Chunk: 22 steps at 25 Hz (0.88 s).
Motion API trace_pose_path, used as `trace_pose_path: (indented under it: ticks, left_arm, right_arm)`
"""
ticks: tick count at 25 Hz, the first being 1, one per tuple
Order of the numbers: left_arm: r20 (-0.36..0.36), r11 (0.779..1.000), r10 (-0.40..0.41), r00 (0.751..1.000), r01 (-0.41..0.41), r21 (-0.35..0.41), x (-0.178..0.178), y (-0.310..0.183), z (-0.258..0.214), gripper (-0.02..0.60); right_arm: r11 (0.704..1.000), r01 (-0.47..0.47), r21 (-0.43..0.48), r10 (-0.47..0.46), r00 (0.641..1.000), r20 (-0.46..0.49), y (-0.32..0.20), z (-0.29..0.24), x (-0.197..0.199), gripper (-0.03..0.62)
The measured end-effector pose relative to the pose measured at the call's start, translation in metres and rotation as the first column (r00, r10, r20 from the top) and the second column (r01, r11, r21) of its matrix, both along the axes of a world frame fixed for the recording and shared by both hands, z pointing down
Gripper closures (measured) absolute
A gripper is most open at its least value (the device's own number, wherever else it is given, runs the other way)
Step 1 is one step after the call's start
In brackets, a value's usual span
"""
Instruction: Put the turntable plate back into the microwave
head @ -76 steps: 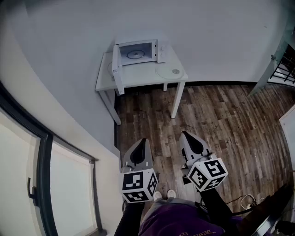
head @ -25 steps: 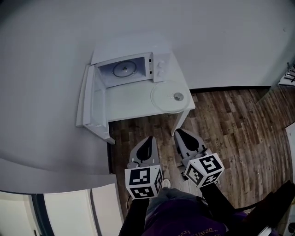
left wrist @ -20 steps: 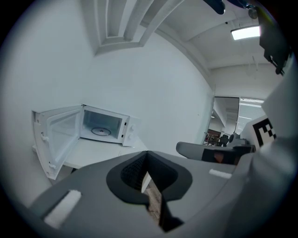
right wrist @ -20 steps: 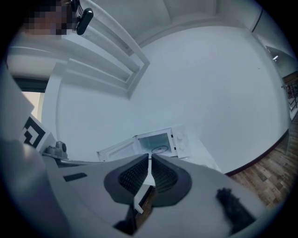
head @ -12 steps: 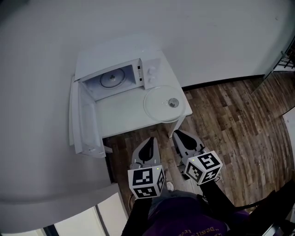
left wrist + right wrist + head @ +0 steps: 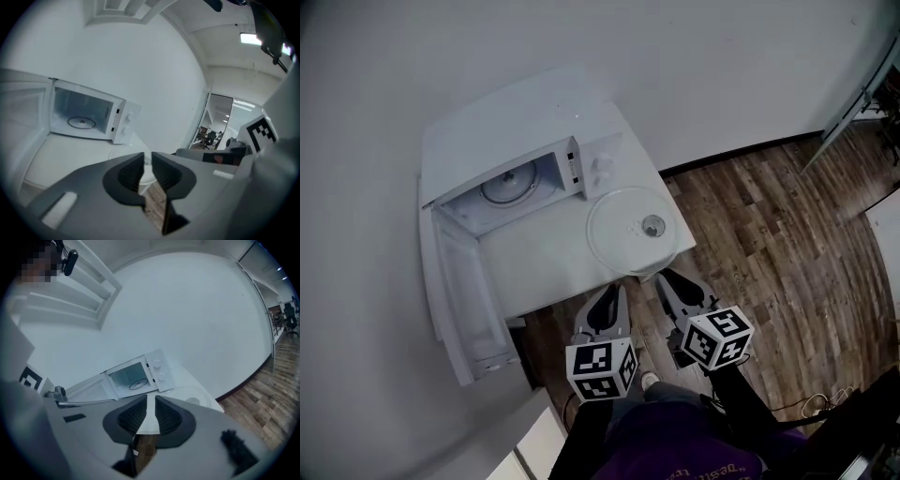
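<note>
Turntable plate point(image 6: 628, 246): lying flat on the white counter point(image 6: 534, 272), at the near right corner, just in front of the microwave's control panel and outside the oven. It is round, so it has no long axis and points no way in particular. Its broad face is up, with a small hub point(image 6: 653, 224) showing right of centre. Its near rim reaches the counter's front edge.

Microwave point(image 6: 516, 141): at the back of the counter against the wall, door point(image 6: 464, 309) swung fully open to the left. The cavity holds only the roller ring point(image 6: 508, 183).

Left gripper point(image 6: 609, 292): I hold it low in front of the counter, apart from everything. The jaws are together save for a thin slit, with nothing between them.

Right gripper point(image 6: 667, 279): its tips sit just below the plate's near rim, not touching it. The jaws have just been opening and now stand a little apart, with nothing between them.

Change since a second ago: counter and microwave now sit nearer both grippers in the head view. Wood floor point(image 6: 769, 216) separated the tips from the counter then; now the tips are at its front edge. The plate has kept its place on the counter, and the door stands as it did
</note>
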State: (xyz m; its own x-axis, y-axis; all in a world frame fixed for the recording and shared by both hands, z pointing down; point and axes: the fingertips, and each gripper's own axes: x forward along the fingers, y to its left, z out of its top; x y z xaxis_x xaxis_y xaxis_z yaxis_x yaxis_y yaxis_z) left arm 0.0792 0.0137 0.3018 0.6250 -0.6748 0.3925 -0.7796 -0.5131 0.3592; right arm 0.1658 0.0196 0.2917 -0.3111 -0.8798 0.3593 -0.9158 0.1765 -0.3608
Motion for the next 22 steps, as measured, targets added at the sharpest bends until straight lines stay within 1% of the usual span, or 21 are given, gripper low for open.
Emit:
trace_pose_path:
  ticks: [1,2,6,8,9,12,17,22]
  left_arm:
    - [-0.013,0.999,0.016,1.0,-0.016,-0.035,0.003,-0.003,0.009,0.479]
    - [-0.021,0.997,0.029,0.999,-0.031,-0.068,0.006,-0.006,0.018,0.443]
    - [-0.008,0.986,0.042,0.999,-0.043,-0.16,0.015,-0.011,0.054,0.443]
    - [-0.031,0.976,0.028,0.999,-0.034,-0.214,0.023,-0.01,0.073,0.443]
    - [-0.054,0.969,0.015,0.998,-0.028,-0.247,0.027,-0.009,0.082,0.443]
    - [-0.107,0.942,-0.033,0.994,-0.005,-0.335,0.039,-0.008,0.108,0.408]
    - [-0.12,0.908,-0.094,0.988,0.035,-0.419,0.06,-0.012,0.143,0.383]
    - [-0.149,0.865,-0.183,0.972,0.087,-0.494,0.071,-0.015,0.169,0.382]
  right_arm:
    - [1.0,-0.011,-0.018,0.011,1.0,0.005,-0.004,0.007,0.003,0.548]
    - [0.999,-0.022,-0.036,0.023,1.0,0.01,-0.007,0.013,0.006,0.54]
    - [0.994,-0.056,-0.098,0.058,0.998,0.018,-0.015,0.039,0.021,0.517]
    - [0.989,-0.072,-0.133,0.076,0.997,0.031,-0.016,0.053,0.032,0.505]
    - [0.985,-0.079,-0.151,0.086,0.995,0.041,-0.017,0.06,0.037,0.499]
    - [0.976,-0.09,-0.199,0.107,0.991,0.075,-0.02,0.082,0.052,0.479]
    - [0.957,-0.073,-0.28,0.12,0.981,0.155,-0.028,0.118,0.068,0.462]
    - [0.935,-0.069,-0.347,0.153,0.963,0.221,-0.032,0.149,0.079,0.459]
